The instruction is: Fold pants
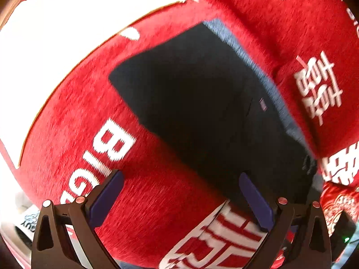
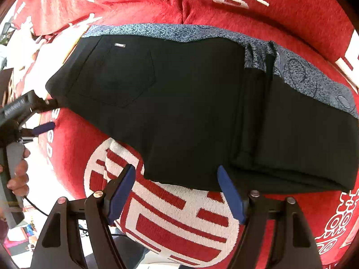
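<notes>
Matt black cloth pants [image 2: 190, 112]; fuzzy red woven blanket [image 2: 303, 18].

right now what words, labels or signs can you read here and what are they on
"BIG": white letters woven into the red blanket; further letters below them are cut off.
Large white Chinese characters on the same blanket: blurred, not read with confidence.
Small metal tag on the black pants: too small to read.
Print on the left gripper's body: blurred.

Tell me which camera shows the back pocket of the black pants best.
The right wrist view. There the back pocket is sharp, its stitched outline clear under a small metal label on the black pants. The left wrist view is blurred by motion; only a faint seam and the label show.
</notes>
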Available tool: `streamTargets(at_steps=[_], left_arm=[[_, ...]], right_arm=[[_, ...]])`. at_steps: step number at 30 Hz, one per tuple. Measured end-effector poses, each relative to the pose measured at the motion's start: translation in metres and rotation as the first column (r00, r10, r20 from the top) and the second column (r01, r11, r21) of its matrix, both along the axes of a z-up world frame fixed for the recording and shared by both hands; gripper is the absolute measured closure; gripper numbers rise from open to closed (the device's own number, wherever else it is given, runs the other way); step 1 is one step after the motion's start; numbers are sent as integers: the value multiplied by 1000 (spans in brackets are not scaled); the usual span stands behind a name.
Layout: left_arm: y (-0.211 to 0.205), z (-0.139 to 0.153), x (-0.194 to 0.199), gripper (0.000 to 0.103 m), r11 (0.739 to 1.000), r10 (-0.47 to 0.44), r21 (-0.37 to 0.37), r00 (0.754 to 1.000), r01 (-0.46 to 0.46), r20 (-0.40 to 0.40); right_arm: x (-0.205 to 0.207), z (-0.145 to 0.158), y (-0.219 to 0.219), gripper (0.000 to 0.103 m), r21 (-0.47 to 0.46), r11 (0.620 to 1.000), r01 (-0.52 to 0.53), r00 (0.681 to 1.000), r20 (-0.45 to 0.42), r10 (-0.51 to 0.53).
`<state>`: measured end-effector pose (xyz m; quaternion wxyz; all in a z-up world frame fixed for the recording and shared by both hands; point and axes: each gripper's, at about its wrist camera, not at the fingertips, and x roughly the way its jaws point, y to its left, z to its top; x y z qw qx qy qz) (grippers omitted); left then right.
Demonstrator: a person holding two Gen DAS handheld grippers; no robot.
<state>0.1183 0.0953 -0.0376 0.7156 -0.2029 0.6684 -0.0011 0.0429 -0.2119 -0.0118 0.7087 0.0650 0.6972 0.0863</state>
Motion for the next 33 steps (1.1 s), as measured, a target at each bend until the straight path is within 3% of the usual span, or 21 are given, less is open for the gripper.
streamTargets(at_steps=[6, 10, 14, 20, 22, 24, 26, 28, 30, 33], left_arm=[[14, 3, 17, 0, 996, 52, -73, 997, -48, 53], [25, -6, 13, 0, 973, 144, -190, 988, -131, 53], [25, -9, 13, 0, 960, 183, -231, 980, -160, 80], [17, 1, 24, 0, 944, 206, -286, 970, -163, 127], [8, 13, 28, 0, 943, 184, -311, 965, -120, 187], [1, 15, 33, 0, 955, 146, -286, 965, -80, 218], [0, 1, 37, 0, 961, 136, -264, 976, -87, 171], [7, -17, 37, 0, 944, 173, -303, 978, -130, 119], [16, -18, 35, 0, 926, 215, -340, 969, -162, 122], [14, -16, 40, 1, 935, 195, -318, 977, -159, 87]], right_arm=[[0, -1, 1, 24, -4, 1000, -7, 1000, -1, 7], [0, -2, 2, 24, -6, 1000, -9, 1000, 0, 9], [1, -4, 3, 24, -8, 1000, -13, 1000, 2, 13], [6, -6, 5, 24, -13, 1000, -13, 1000, 2, 13], [7, -7, 6, 24, -15, 1000, -15, 1000, 0, 15], [6, -8, 7, 24, -21, 999, -26, 1000, -1, 26], [7, -9, 9, 24, -29, 999, -38, 999, -3, 38], [8, -9, 11, 24, -33, 999, -42, 999, -5, 42], [9, -9, 13, 24, -35, 998, -47, 999, -7, 47], [9, -2, 14, 23, -32, 998, -46, 999, 2, 47]])
